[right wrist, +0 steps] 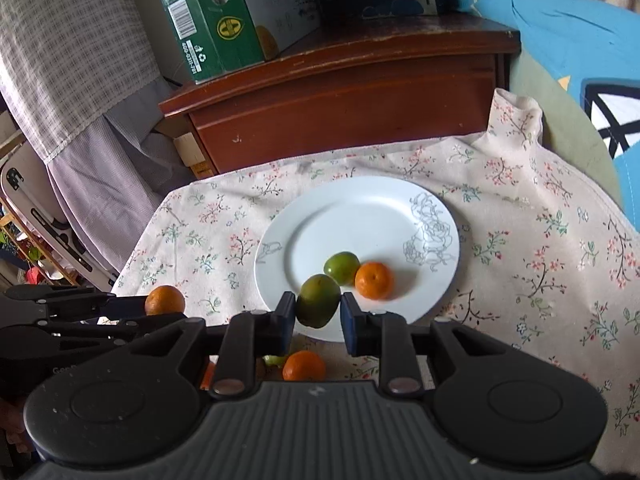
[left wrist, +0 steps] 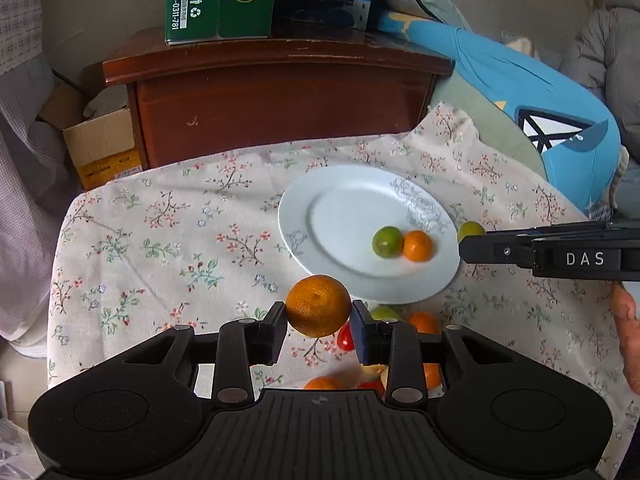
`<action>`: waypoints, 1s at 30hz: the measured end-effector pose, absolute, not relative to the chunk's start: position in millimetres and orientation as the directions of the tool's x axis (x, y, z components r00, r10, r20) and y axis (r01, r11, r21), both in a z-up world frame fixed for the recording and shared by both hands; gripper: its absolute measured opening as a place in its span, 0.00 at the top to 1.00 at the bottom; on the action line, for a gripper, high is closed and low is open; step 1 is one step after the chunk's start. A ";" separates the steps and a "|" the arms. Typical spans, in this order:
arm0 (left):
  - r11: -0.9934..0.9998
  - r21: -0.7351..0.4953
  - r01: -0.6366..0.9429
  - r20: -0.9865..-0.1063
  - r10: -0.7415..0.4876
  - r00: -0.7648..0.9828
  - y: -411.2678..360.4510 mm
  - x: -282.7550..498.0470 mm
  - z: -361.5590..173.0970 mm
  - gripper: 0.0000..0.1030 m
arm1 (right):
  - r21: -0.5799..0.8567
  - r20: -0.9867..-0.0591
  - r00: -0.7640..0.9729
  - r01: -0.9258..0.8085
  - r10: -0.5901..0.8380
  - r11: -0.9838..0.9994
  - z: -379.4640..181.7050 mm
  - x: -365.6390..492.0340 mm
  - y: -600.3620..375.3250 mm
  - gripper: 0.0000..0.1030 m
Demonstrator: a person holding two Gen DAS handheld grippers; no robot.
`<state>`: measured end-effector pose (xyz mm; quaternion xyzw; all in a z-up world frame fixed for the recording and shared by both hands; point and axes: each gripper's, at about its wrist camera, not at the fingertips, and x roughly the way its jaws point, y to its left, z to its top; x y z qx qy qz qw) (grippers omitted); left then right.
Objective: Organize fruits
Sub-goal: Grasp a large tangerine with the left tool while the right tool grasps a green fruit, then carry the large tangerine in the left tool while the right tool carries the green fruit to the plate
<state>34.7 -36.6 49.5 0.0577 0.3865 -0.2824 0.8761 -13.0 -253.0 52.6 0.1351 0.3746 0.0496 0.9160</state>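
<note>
While two fruits sit mid-frame on the plate (right wrist: 280, 248), left tongs (left wrist: 319, 312) clench an orange (left wrist: 318, 305), right tongs (right wrist: 319, 308) a green fruit (right wrist: 318, 300), others waiting lower-centre.

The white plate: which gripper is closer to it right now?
Right. The right gripper, shut on a green fruit, is over the white plate's near rim. The left gripper, shut on an orange, sits short of that rim.

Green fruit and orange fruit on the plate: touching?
Touching. In the left wrist view the green fruit and orange fruit on the plate press together, no gap.
</note>
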 end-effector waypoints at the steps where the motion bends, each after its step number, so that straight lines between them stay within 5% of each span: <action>1: 0.834 -0.116 0.540 -0.702 -0.453 0.549 -39.0 36.2 50.6 0.70 | 0.288 -0.669 0.718 0.012 0.192 0.958 53.5 -11.4 -254.2 0.76; 12: 0.827 -0.132 0.546 -0.701 -0.468 0.538 -67.6 61.6 42.1 0.69 | 0.245 -0.637 0.758 0.026 0.141 0.969 54.6 13.9 -261.9 0.76; 30: 0.843 -0.120 0.525 -0.742 -0.428 0.517 -102.4 105.1 8.5 0.69 | 0.230 -0.722 0.687 0.127 0.081 0.965 9.2 65.0 -278.5 0.76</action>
